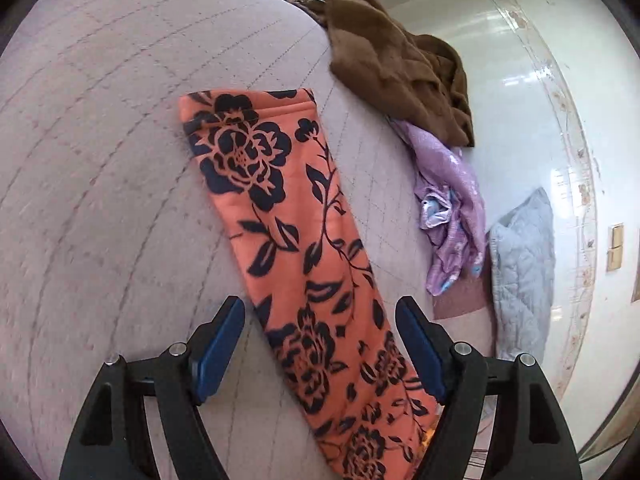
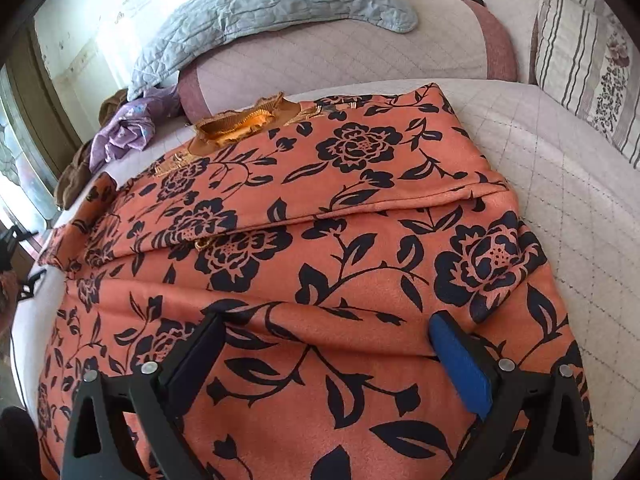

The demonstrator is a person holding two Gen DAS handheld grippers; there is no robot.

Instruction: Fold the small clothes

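Observation:
An orange garment with black flowers lies spread on the pink quilted bed. In the left wrist view its long sleeve (image 1: 256, 168) runs from the middle of the bed down between the fingers of my left gripper (image 1: 319, 304), which stands open just above it. In the right wrist view the garment's body (image 2: 360, 152) is folded over once, with a gold-trimmed collar (image 2: 240, 120) at the far edge. My right gripper (image 2: 328, 320) hovers open over the near part, a raised ridge of cloth between its blue pads (image 2: 460, 364), which do not press on it.
A brown garment (image 1: 392, 52) and a purple one (image 1: 448, 200) lie heaped at the bed's edge, with glossy white floor (image 1: 500, 60) beyond. A grey quilted pillow (image 2: 272, 0) rests on the bolster, a striped pillow (image 2: 580, 60) at the far right. Bare bedcover (image 1: 100, 160) lies left of the sleeve.

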